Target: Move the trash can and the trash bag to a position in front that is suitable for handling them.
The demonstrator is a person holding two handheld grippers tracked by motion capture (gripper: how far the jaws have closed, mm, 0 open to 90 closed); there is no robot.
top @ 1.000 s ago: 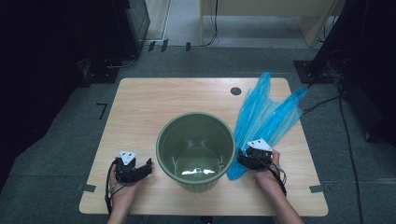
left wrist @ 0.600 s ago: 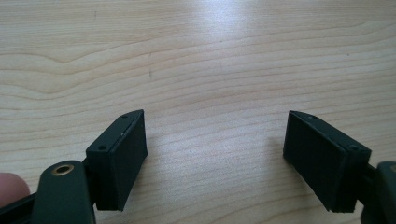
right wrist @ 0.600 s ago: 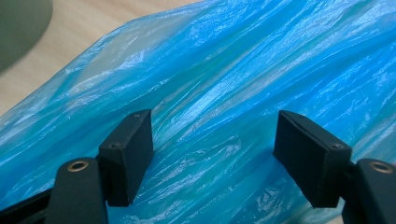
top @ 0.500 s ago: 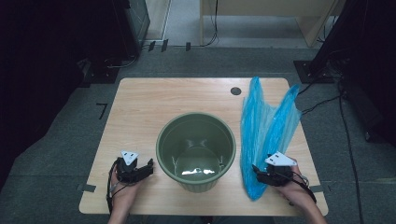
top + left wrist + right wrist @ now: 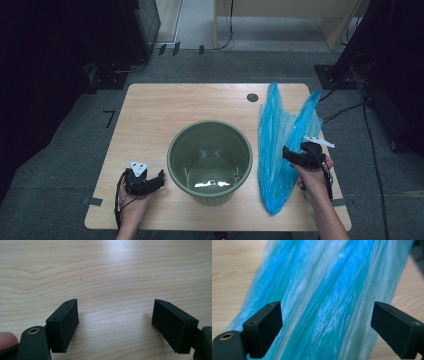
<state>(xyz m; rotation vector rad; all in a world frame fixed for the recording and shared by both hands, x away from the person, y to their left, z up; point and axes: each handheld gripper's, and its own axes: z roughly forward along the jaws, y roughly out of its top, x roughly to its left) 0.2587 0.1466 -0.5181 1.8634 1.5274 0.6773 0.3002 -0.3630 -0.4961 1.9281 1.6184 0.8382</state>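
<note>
A green plastic bucket (image 5: pixel 173 150) stands upright in the middle of the wooden table (image 5: pixel 150 110). To its right a blue plastic bag (image 5: pixel 278 135) lies flat and stretched out, one end near the front edge. My right gripper (image 5: pixel 286 153) hovers over the bag's right side. Its jaws have just been opening and now stand wide, with the crinkled bag (image 5: pixel 329 287) beneath them and nothing pinched between the pads. My left gripper (image 5: pixel 159 178) rests low at the bucket's left, jaws open over bare wood (image 5: pixel 112 277).
A round cable hole (image 5: pixel 252 97) sits in the tabletop behind the bag. Dark equipment and cables line the floor beyond the far edge. Tape strips mark the table's front corners.
The right gripper dragged the bag's near end away from the bucket toward the front edge, then let go and lifted away with its jaws spread. The left gripper stayed put.
</note>
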